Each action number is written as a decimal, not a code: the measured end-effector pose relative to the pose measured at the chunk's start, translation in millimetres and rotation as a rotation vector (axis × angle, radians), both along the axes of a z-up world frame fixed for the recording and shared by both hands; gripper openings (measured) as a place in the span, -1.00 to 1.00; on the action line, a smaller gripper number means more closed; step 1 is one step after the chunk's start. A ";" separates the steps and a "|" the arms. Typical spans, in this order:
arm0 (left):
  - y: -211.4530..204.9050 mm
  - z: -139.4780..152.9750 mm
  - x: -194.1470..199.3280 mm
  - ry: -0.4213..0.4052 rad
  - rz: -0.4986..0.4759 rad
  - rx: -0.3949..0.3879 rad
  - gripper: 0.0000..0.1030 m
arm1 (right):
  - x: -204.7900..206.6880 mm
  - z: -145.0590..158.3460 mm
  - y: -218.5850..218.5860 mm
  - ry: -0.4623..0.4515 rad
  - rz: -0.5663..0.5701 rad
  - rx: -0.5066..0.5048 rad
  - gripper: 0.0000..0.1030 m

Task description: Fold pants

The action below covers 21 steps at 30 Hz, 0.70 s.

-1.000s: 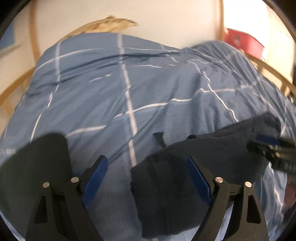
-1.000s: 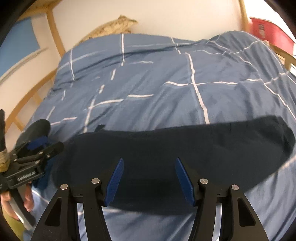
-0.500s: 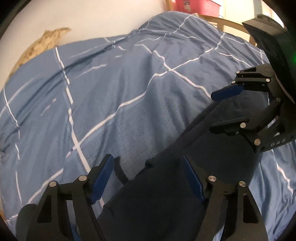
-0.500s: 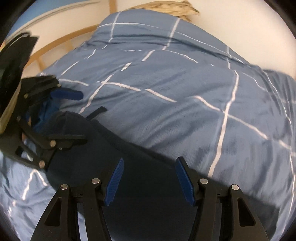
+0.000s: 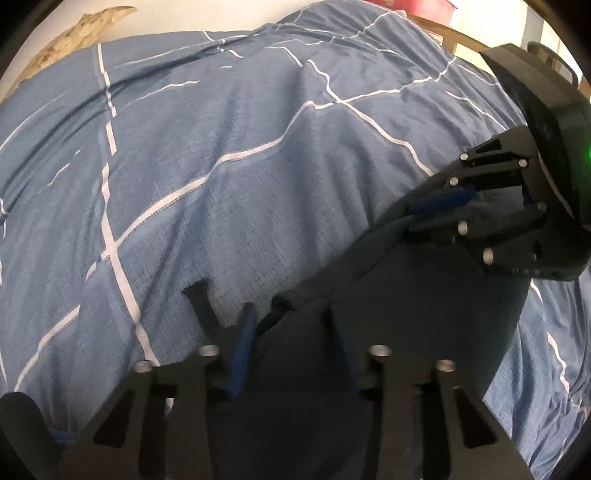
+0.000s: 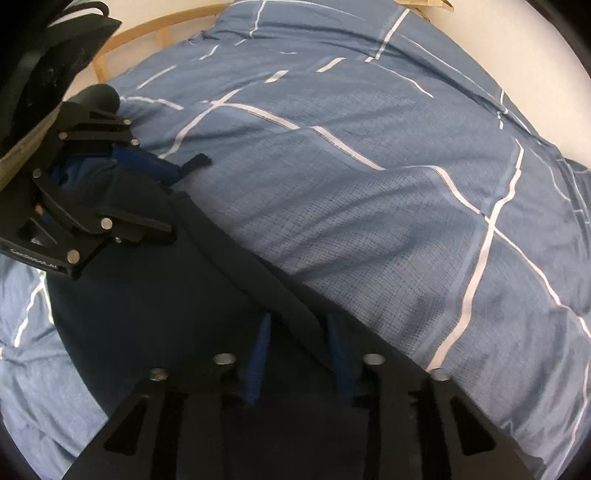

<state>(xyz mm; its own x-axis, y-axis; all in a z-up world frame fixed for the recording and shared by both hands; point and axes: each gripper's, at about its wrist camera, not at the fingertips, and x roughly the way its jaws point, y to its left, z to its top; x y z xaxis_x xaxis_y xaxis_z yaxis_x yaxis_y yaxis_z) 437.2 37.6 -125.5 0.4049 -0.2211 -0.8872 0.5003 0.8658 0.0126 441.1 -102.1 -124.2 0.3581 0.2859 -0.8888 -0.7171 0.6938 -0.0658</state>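
Dark navy pants (image 5: 424, 314) lie flat on a blue duvet; they also show in the right wrist view (image 6: 155, 295). My left gripper (image 5: 291, 325) straddles the near corner of the pants, jaws still apart, cloth between them. It also shows in the right wrist view (image 6: 147, 192) at the pants' left end. My right gripper (image 6: 299, 328) straddles the far folded edge of the pants, jaws narrowed but apart. It also shows in the left wrist view (image 5: 436, 218), where its blue pads (image 5: 443, 199) sit close together over the edge.
The blue duvet with white grid lines (image 5: 221, 147) covers the whole bed. A wooden bed frame (image 6: 155, 33) runs along the far side. A tan woven thing (image 5: 74, 37) leans on the white wall. A red box (image 5: 413, 11) stands beyond the bed.
Both grippers have dropped down onto the pants' upper edge and their jaws have narrowed around the cloth. The two grippers are now closer to each other's ends of the garment.
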 end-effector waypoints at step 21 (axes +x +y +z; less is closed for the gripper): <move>12.9 8.4 25.3 -0.092 0.198 0.124 -0.26 | 38.9 4.3 18.0 -0.140 -0.203 -0.101 -0.47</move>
<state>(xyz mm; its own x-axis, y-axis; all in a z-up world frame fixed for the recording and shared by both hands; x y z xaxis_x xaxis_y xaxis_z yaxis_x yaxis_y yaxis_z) 462.5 50.5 -117.1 0.5096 -0.0213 -0.8601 0.3129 0.9358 0.1622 480.0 -84.1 -119.9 0.5203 0.1082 -0.8471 -0.5430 0.8076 -0.2303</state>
